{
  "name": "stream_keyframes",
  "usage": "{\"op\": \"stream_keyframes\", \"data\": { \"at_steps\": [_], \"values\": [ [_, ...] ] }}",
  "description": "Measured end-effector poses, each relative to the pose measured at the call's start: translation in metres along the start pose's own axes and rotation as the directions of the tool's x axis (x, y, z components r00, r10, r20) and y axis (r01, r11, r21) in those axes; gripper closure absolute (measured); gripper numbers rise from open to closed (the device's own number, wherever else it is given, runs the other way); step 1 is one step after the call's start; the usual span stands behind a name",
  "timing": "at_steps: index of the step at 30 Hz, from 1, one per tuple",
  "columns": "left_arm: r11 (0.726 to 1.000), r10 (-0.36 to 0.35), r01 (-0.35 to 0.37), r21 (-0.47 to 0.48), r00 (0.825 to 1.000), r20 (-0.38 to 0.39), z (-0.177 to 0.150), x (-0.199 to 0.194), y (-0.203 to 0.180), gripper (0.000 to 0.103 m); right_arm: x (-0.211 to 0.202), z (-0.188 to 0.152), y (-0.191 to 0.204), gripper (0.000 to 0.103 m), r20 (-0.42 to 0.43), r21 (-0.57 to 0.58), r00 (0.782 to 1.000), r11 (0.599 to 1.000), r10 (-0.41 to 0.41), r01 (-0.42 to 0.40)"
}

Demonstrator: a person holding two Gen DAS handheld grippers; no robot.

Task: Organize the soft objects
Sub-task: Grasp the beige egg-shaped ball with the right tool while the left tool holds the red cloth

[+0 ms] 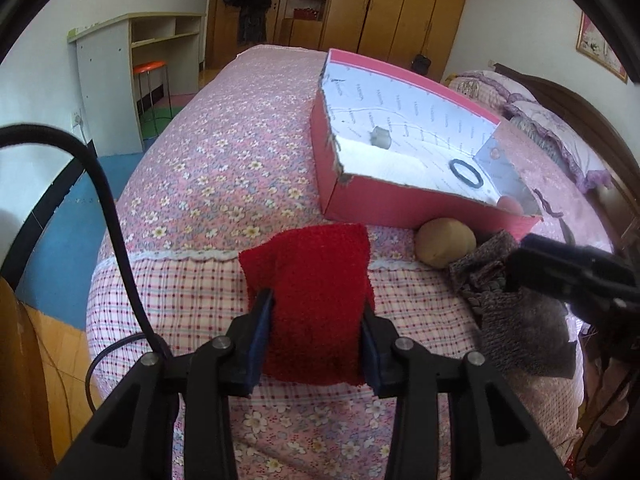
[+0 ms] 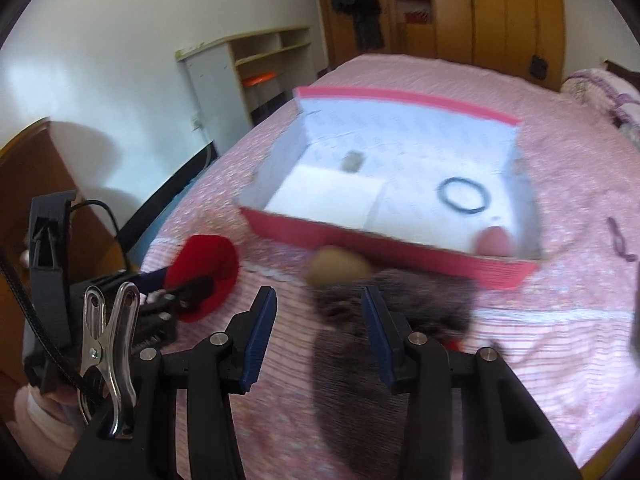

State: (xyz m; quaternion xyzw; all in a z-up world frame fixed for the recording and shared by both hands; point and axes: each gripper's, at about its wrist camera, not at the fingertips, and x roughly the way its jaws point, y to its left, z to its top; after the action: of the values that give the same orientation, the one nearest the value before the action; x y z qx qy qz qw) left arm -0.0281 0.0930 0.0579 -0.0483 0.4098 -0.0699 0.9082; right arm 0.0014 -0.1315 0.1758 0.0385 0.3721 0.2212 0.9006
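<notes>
While the left gripper (image 1: 318,322) jaws squeeze a fuzzy red cloth (image 1: 316,300), the right gripper (image 2: 318,332) jaws stand apart over a blurry gray cloth (image 2: 352,344).

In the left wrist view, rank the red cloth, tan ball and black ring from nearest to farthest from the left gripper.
1. Red cloth: between the left gripper's fingers.
2. Tan ball: ahead to the right, on the bed against the pink box.
3. Black ring: farther right, inside the box.
</notes>
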Motion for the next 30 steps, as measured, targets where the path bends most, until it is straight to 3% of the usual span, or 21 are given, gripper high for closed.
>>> {"op": "stream_keyframes", "data": {
  "at_steps": [4, 9, 18, 26, 30],
  "values": [
    [1.000, -0.017, 0.017, -0.022, 1.000, -0.006, -0.004, 0.003, 0.007, 0.062, 0.023, 0.007, 0.011, 0.058, -0.030, 0.000, 0.999, 1.000, -0.024, 0.024],
    [1.000, -0.026, 0.026, -0.008, 1.000, 0.000, -0.008, 0.006, 0.008, 0.062, 0.051, 0.010, 0.001, 0.058, -0.088, 0.104, 0.994, 0.992, -0.068, 0.077],
    [0.999, -0.039, 0.039, -0.008, 0.999, 0.010, -0.010, 0.010, 0.007, 0.061, 0.072, 0.008, -0.008, 0.057, -0.105, 0.091, 0.975, 0.974, -0.196, 0.205],
    [0.999, -0.045, 0.045, -0.014, 0.999, 0.013, -0.010, 0.010, 0.008, 0.061, 0.079, 0.007, -0.018, 0.053, -0.073, 0.134, 0.985, 0.977, -0.159, 0.167],
    [0.999, -0.038, 0.038, -0.011, 0.999, 0.013, -0.010, 0.010, 0.007, 0.061, 0.076, 0.005, -0.019, 0.059, -0.053, 0.139, 0.987, 0.978, -0.150, 0.156]
  ]
}}
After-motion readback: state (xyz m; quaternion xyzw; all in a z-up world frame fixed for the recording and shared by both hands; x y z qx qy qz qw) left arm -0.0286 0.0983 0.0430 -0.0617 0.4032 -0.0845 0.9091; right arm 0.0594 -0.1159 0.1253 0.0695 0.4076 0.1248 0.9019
